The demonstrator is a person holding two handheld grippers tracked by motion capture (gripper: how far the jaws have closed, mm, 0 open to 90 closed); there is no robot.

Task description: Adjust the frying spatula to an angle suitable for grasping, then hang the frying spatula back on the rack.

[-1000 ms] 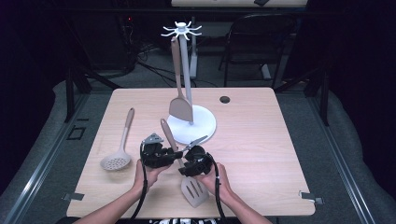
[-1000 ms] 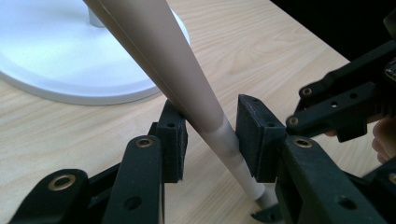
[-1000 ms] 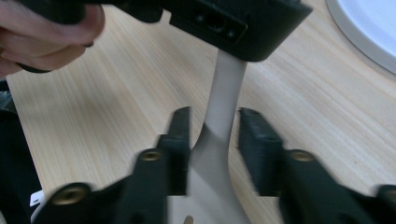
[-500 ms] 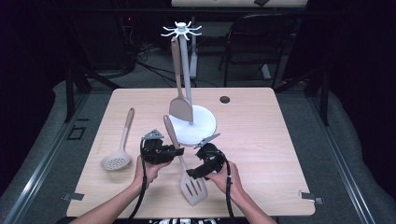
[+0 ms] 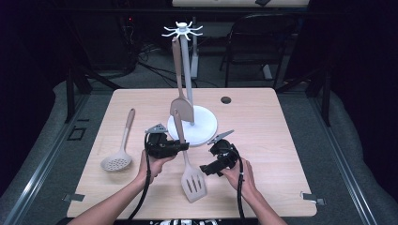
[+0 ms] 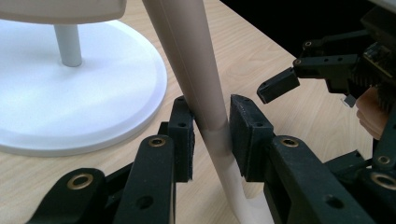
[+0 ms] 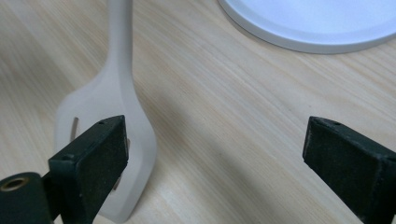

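A beige slotted spatula (image 5: 194,183) slants over the table, blade low and near me, handle (image 6: 196,79) rising toward the stand. My left gripper (image 5: 180,146) is shut on that handle, and its jaws have just been closing on it; both pads (image 6: 184,135) press its sides. Off to the spatula's right, my right gripper (image 5: 207,168) is open. Its jaws have just been opening and hold nothing. From the right gripper view (image 7: 215,140), the blade (image 7: 109,112) lies behind the left pad.
A white utensil stand (image 5: 205,125) with a hook crown rises mid-table, and a solid beige turner (image 5: 181,107) hangs from it. A beige skimmer (image 5: 117,159) lies at the left. A small dark round spot (image 5: 226,100) marks the far table.
The right gripper has let go of the spatula's blade end, opened wide and drawn off to the right. The left gripper has kept its hold on the handle.
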